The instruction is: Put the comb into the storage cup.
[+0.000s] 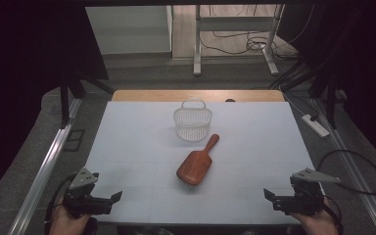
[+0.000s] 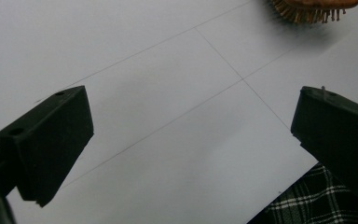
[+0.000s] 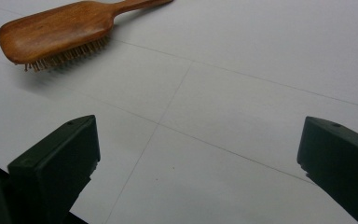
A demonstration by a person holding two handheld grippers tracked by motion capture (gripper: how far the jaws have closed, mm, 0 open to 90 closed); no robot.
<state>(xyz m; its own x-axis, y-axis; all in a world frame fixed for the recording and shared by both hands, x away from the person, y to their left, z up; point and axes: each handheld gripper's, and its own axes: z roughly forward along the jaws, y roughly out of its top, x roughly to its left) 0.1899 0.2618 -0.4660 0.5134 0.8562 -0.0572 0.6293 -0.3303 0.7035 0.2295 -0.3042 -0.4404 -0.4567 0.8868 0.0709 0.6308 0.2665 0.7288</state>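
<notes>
Wooden paddle hairbrush (image 1: 196, 165), bristles down, near round white mesh basket (image 1: 192, 123).

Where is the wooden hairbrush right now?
In the high view, the wooden hairbrush lies bristles-down near the middle of the white table, just in front of the little white basket, its handle pointing toward it.

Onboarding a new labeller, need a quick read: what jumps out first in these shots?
The wooden hairbrush lies bristles down near the middle of the white table, its handle pointing toward the far right. Just beyond it stands a small white wire basket with a loop handle, empty as far as can be seen. The left tongs and right tongs sit open at the near corners, holding nothing.
</notes>
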